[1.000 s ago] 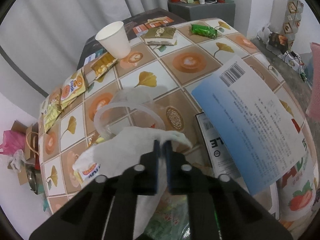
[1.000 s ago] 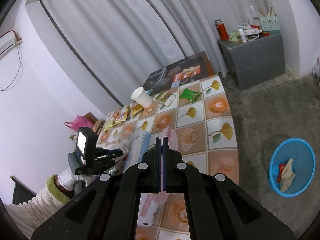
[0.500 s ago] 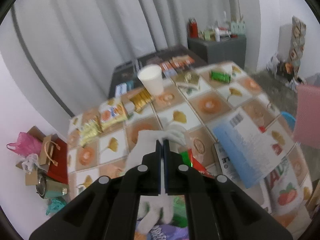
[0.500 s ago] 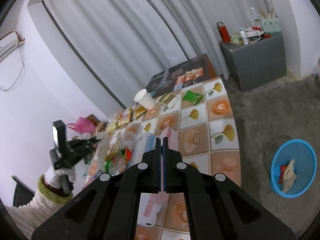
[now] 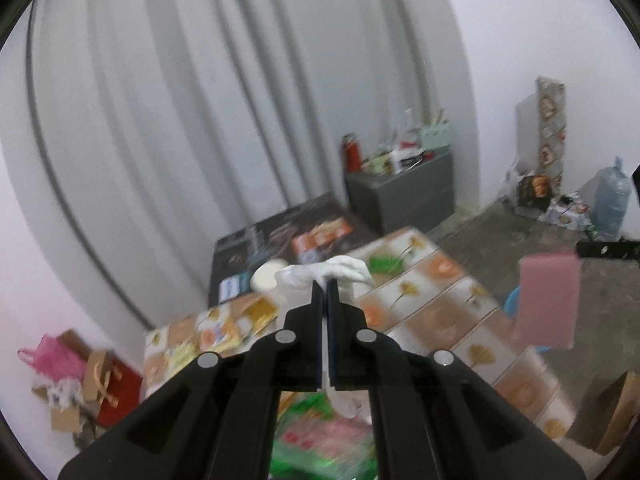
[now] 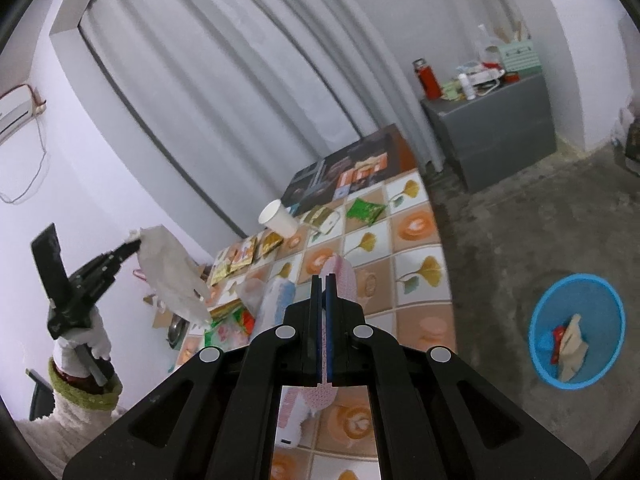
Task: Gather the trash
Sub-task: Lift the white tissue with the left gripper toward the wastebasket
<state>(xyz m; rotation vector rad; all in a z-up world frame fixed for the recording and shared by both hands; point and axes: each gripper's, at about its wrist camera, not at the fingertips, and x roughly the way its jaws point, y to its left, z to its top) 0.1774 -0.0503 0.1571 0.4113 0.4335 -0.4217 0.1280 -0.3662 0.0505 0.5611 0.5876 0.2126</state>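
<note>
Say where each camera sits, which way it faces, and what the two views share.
Left wrist: on the left gripper, raised above the table; its shut fingers pinch a white tissue.
Right wrist: on the right gripper, shut on a pink cloth; the gloved left hand shows.
Shared: table, paper cup, grey cabinet.

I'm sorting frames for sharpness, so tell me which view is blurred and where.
Left wrist view: smeared by motion, the table, wrappers and pink sheet soft, only the tongs and tissue fairly crisp. Right wrist view: sharp throughout, cup and blue basket clear, with fisheye bending at the edges.
</note>
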